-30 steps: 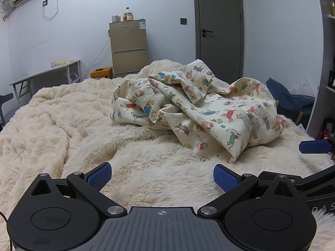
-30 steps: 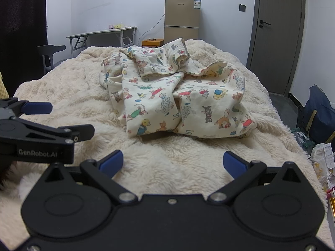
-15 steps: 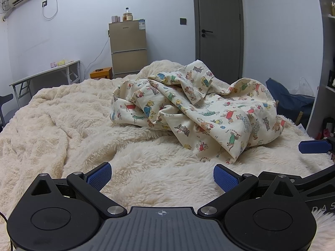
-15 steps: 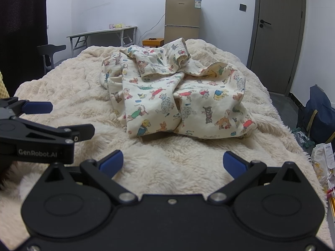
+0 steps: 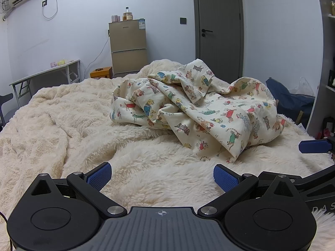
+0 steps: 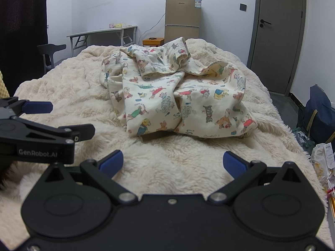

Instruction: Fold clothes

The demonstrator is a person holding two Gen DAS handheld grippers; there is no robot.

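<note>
A crumpled cream garment with a cartoon animal print [image 5: 199, 108] lies in a heap on the fluffy cream blanket [image 5: 62, 129] of a bed. It also shows in the right wrist view [image 6: 173, 96]. My left gripper [image 5: 162, 176] is open and empty, low over the blanket, short of the garment's near edge. My right gripper [image 6: 173, 164] is open and empty, also short of the garment. The left gripper's side shows at the left of the right wrist view [image 6: 41, 133]; a blue pad of the right gripper [image 5: 314, 146] shows at the right edge of the left wrist view.
A beige fridge [image 5: 127, 46] and an orange box [image 5: 101, 72] stand past the bed's far end. A folding table [image 5: 46, 77] stands at the left wall, a grey door [image 5: 218, 27] at the back. A dark blue bag [image 6: 320, 113] and plastic bags [image 6: 322, 159] lie right of the bed.
</note>
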